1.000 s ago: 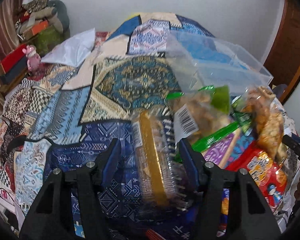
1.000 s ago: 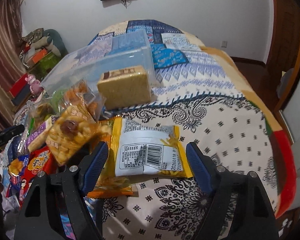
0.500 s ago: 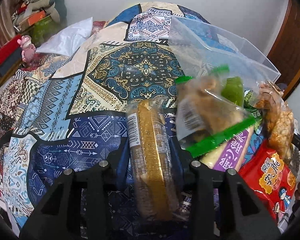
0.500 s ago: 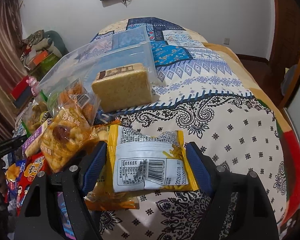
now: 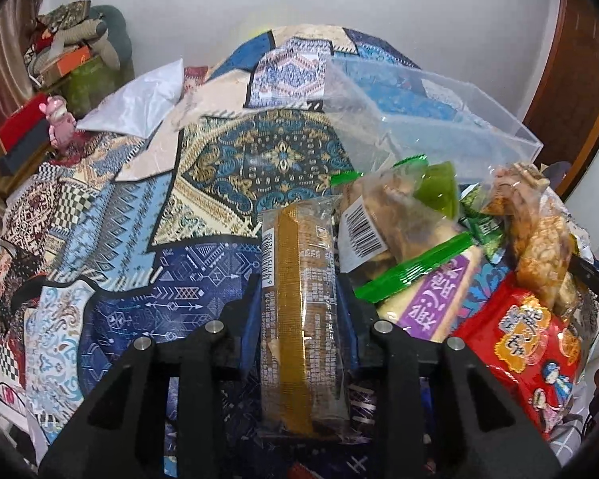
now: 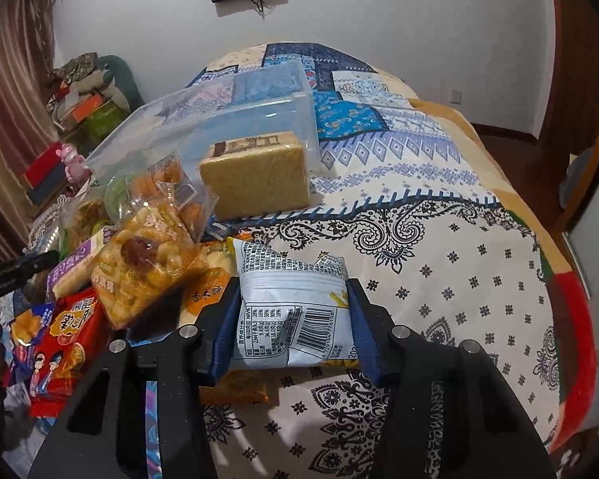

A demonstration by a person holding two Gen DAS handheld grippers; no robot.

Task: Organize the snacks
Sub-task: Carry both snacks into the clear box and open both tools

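My left gripper (image 5: 297,311) is shut on a clear-wrapped golden cake bar (image 5: 299,279) and holds it upright above the bedspread. My right gripper (image 6: 291,319) is shut on a white and yellow snack bag (image 6: 291,311), barcode side up. A clear plastic bin (image 5: 431,119) sits on the bed beyond the snack pile; it also shows in the right wrist view (image 6: 227,119). A wrapped sponge cake block (image 6: 255,171) leans against the bin's near corner. Loose snacks lie in a pile: a green-trimmed bag (image 5: 399,215), a purple pack (image 5: 431,295), a red bag (image 5: 531,355).
The patterned bedspread (image 5: 139,219) covers the bed, lighter cream on the right side (image 6: 459,259). A white pillow (image 5: 139,103) and a pink toy (image 5: 60,119) lie at the far left. Boxes and clutter stand by the curtain. An orange snack bag (image 6: 147,275) tops the pile.
My left gripper closed on the cake bar and lifted it. My right gripper closed on the white and yellow bag, crumpling it between the pads.
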